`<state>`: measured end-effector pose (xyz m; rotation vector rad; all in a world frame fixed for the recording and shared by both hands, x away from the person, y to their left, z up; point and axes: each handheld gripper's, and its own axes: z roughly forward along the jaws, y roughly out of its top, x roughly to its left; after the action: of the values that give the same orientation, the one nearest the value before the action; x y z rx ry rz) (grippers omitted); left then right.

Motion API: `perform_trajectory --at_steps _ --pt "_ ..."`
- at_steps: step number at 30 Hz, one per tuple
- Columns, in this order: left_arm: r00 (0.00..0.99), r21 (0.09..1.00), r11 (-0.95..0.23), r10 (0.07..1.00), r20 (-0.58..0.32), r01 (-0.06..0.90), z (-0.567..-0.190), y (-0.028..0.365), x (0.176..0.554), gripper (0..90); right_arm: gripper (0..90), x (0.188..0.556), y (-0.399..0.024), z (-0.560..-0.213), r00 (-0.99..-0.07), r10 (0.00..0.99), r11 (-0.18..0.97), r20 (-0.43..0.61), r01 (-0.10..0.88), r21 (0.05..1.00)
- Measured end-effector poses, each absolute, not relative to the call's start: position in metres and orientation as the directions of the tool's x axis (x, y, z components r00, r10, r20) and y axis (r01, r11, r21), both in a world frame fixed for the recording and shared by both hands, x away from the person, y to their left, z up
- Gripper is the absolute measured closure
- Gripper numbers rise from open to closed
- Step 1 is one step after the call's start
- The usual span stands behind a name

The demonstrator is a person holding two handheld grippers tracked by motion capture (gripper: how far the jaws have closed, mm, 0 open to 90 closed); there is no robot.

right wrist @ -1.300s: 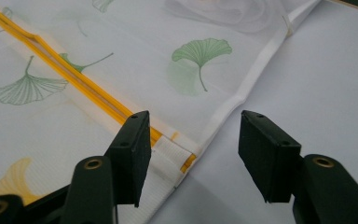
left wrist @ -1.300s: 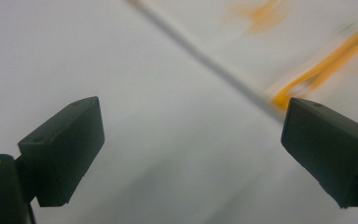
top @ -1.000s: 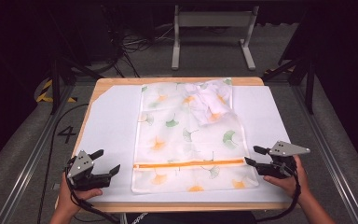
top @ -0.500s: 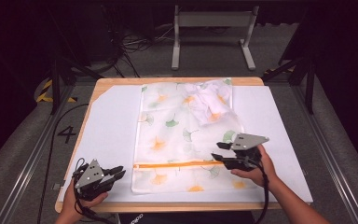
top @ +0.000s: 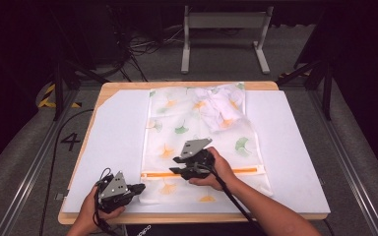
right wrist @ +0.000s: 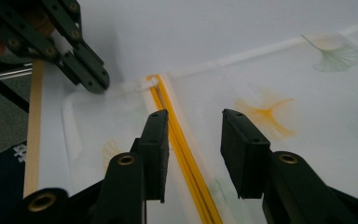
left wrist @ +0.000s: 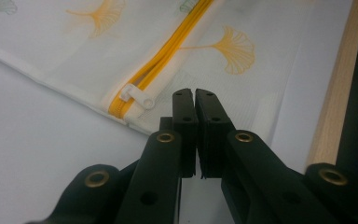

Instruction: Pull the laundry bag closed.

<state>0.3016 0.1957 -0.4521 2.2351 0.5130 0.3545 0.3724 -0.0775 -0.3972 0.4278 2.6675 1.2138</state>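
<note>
At the near edge of the table [top: 128, 86], the left hand-held gripper [top: 137, 189] sits at the near left corner of the mesh laundry bag [top: 197, 128]. Its jaws are pressed together, having just closed; the left gripper view shows the tips against the bag's corner fabric beside the white zipper pull [left wrist: 137, 95], though whether cloth is pinched cannot be told. Just beyond, the right hand-held gripper [top: 176, 166] hovers over the orange zipper [top: 243, 171], its jaws partly spread and just closing, with the zipper line running between them in the right gripper view, untouched. The bag is thin, translucent white mesh, rectangular, printed with orange and green ginkgo leaves, with a crumpled white garment [top: 221, 105] inside its far end. It lies on a smooth white sheet [top: 118, 128] over the wooden table. Beyond are grey floor, cables and a metal stand [top: 224, 29].
</note>
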Motion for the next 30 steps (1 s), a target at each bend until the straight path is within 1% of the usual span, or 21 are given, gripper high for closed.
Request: perform_trajectory --at_steps 1,5,7,9,10,12,16,17,19,21,22,23,24,25,27,30 --pt "0.879 0.762 -0.599 0.470 0.086 0.246 -0.452 0.196 0.302 87.3 61.9 0.372 -0.077 -0.397 -0.942 0.331 0.625 -0.044 0.185 0.758" --pt "0.889 0.737 -0.628 0.451 0.082 0.251 -0.458 0.191 0.304 87.5 59.8 0.377 -0.044 -0.404 -0.954 0.299 0.634 -0.009 0.191 0.749" --pt "0.891 0.742 -0.621 0.448 0.072 0.252 -0.459 0.190 0.305 88.3 57.8 0.378 -0.026 -0.408 -0.958 0.285 0.644 0.011 0.201 0.738" --pt "0.891 0.746 -0.616 0.449 0.067 0.254 -0.460 0.191 0.305 88.4 57.8 0.379 -0.014 -0.414 -0.960 0.279 0.656 0.025 0.209 0.725" --pt "0.891 0.747 -0.613 0.449 0.062 0.257 -0.460 0.192 0.305 88.5 58.3 0.380 -0.008 -0.417 -0.960 0.279 0.671 0.013 0.205 0.713" --pt "0.894 0.743 -0.622 0.443 0.075 0.246 -0.460 0.192 0.304 88.9 59.6 0.383 0.003 -0.424 -0.958 0.284 0.688 0.041 0.234 0.687" --pt "0.896 0.748 -0.611 0.442 0.051 0.259 -0.460 0.194 0.305 90.0 60.6 0.384 0.014 -0.431 -0.957 0.287 0.727 0.027 0.236 0.645" --pt "0.896 0.746 -0.612 0.442 0.048 0.263 -0.460 0.194 0.305 90.0 61.1 0.383 0.018 -0.434 -0.960 0.282 0.760 0.005 0.226 0.609" --pt "0.897 0.744 -0.615 0.440 0.050 0.261 -0.460 0.194 0.305 90.0 63.0 0.382 0.022 -0.434 -0.963 0.265 0.790 -0.043 0.191 0.583" --pt "0.896 0.746 -0.610 0.441 0.042 0.265 -0.460 0.194 0.306 90.0 64.9 0.383 0.024 -0.433 -0.966 0.253 0.805 -0.051 0.181 0.565" --pt "0.897 0.746 -0.611 0.441 0.042 0.265 -0.460 0.194 0.306 90.0 68.0 0.382 0.025 -0.431 -0.967 0.244 0.821 -0.069 0.168 0.546" --pt "0.897 0.746 -0.612 0.440 0.043 0.264 -0.460 0.194 0.306 90.0 69.1 0.383 0.026 -0.430 -0.968 0.238 0.832 -0.074 0.164 0.531" --pt "0.897 0.747 -0.610 0.441 0.039 0.267 -0.460 0.194 0.306 90.0 71.4 0.384 0.026 -0.429 -0.969 0.237 0.833 -0.065 0.169 0.527" --pt "0.897 0.748 -0.607 0.440 0.036 0.267 -0.461 0.195 0.306 90.0 77.3 0.385 0.026 -0.428 -0.973 0.225 0.841 -0.060 0.163 0.515" --pt "0.897 0.748 -0.604 0.441 0.027 0.274 -0.461 0.195 0.307 90.0 78.2 0.387 0.025 -0.427 -0.977 0.210 0.849 -0.046 0.159 0.504" --pt "0.898 0.750 -0.600 0.440 0.020 0.278 -0.460 0.196 0.308 90.0 87.7 0.388 0.024 -0.425 -0.978 0.198 0.865 -0.069 0.141 0.482"
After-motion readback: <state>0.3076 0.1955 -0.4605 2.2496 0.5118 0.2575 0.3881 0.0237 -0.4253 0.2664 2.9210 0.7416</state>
